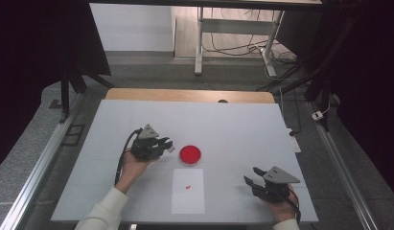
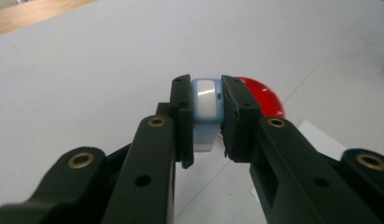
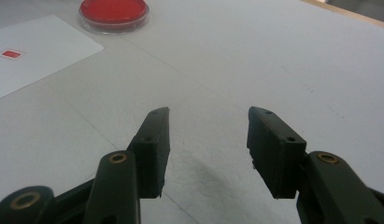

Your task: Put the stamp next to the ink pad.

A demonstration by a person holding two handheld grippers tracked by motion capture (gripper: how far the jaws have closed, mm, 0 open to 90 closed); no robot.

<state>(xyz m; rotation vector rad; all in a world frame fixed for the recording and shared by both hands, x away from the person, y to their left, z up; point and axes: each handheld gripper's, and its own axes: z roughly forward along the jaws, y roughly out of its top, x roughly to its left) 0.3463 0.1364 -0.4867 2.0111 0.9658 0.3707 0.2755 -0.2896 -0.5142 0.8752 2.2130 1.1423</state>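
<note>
A white sheet covers the table (image 1: 233,124), with dark floor and cabling beyond. Our left gripper (image 2: 207,122) is clamped on a small pale-blue and white block (image 2: 206,105), held upright between the jaws. The red petri dish (image 1: 190,154) lies just beyond those jaws, to their right in the high view, so we judge this hand much the nearer. Our right gripper (image 3: 208,140) rests well apart, jaws spread and empty. Nearer us lies a white paper (image 1: 188,190) with a red mark (image 1: 188,187).
</note>
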